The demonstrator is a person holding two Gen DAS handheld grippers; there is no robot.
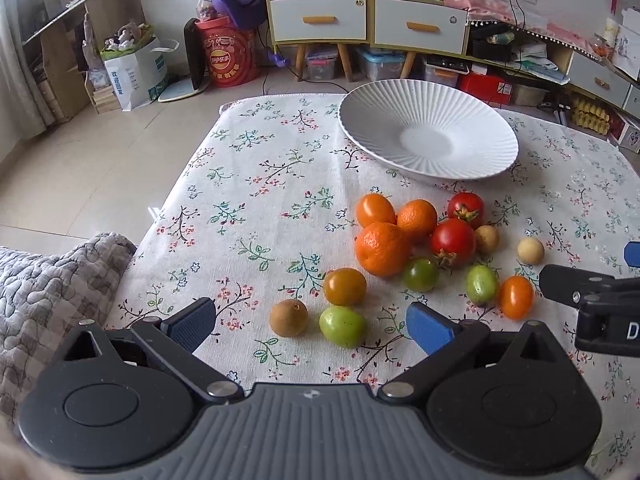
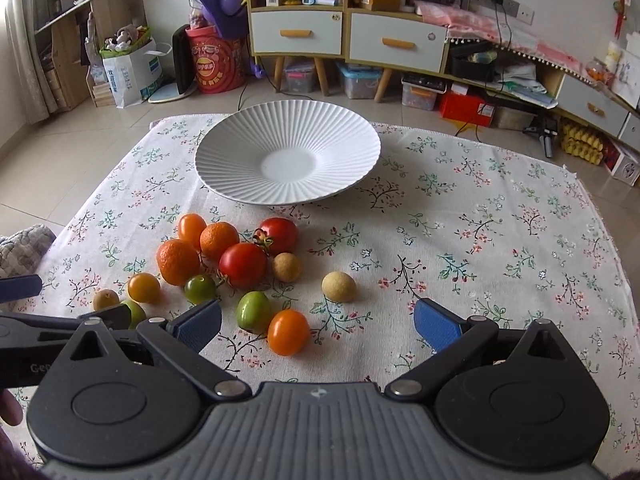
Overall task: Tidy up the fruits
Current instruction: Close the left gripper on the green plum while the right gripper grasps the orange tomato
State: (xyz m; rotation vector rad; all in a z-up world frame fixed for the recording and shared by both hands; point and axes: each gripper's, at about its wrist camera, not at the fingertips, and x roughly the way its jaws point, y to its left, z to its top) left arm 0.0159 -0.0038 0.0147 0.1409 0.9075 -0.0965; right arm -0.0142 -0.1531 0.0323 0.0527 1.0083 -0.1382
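Note:
A white ribbed plate (image 1: pixel 472 160) (image 2: pixel 224 160) stands empty at the far side of the flowered tablecloth. In front of it lies a cluster of several small fruits: mandarins (image 1: pixel 382 248) (image 2: pixel 178 262), red tomatoes (image 1: pixel 453 240) (image 2: pixel 243 265), orange and green cherry tomatoes and tan longans. My left gripper (image 1: pixel 312 326) is open just above the cloth; a brown fruit (image 1: pixel 288 317) and a green one (image 1: pixel 342 326) lie between and just ahead of its pads. My right gripper (image 2: pixel 318 324) is open too, with an orange cherry tomato (image 2: pixel 288 332) and a green fruit (image 2: pixel 253 311) ahead of its left pad.
A quilted grey blanket (image 1: pixel 52 280) lies off the table's left edge. Beyond the table are tiled floor, a red drum (image 1: pixel 230 56), a cabinet with drawers (image 2: pixel 344 36) and storage boxes. Each gripper shows at the edge of the other's view.

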